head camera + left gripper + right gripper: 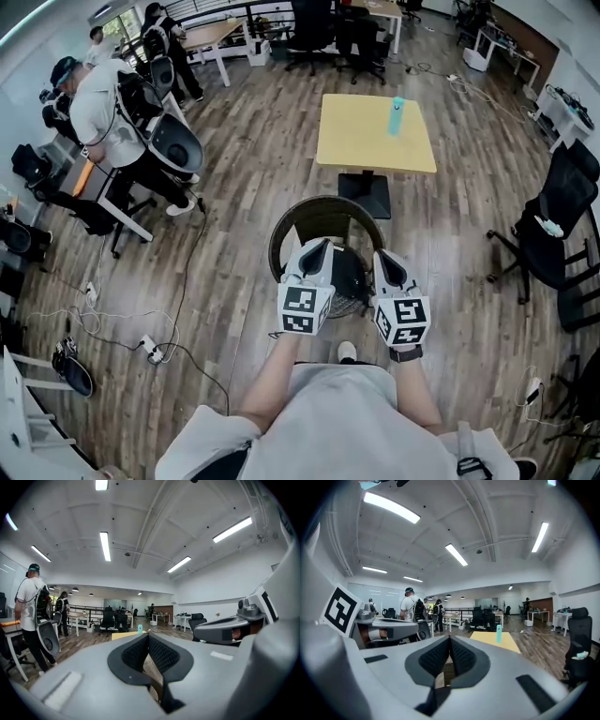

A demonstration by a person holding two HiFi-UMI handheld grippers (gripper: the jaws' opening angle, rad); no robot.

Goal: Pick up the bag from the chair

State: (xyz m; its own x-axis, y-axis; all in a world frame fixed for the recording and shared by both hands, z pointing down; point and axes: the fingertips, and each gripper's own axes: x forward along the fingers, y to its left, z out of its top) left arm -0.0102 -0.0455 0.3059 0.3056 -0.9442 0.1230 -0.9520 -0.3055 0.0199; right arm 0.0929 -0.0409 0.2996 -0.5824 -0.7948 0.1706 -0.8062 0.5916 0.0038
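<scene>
A black bag (349, 277) lies on the seat of a round wicker chair (323, 208), seen only in the head view, just in front of the person's feet. My left gripper (319, 247) hovers over the chair's left side and my right gripper (386, 259) over its right side, with the bag showing between them. Both point forward, level with the room, not down at the bag. In the left gripper view the left gripper (148, 637) is shut with nothing in it. The right gripper (450, 639) is likewise shut and empty.
A yellow table (375, 133) with a teal bottle (397, 115) stands just beyond the chair. A black office chair (558, 225) is at the right. People (112, 112) and desks fill the left, and cables (141, 342) trail over the wood floor.
</scene>
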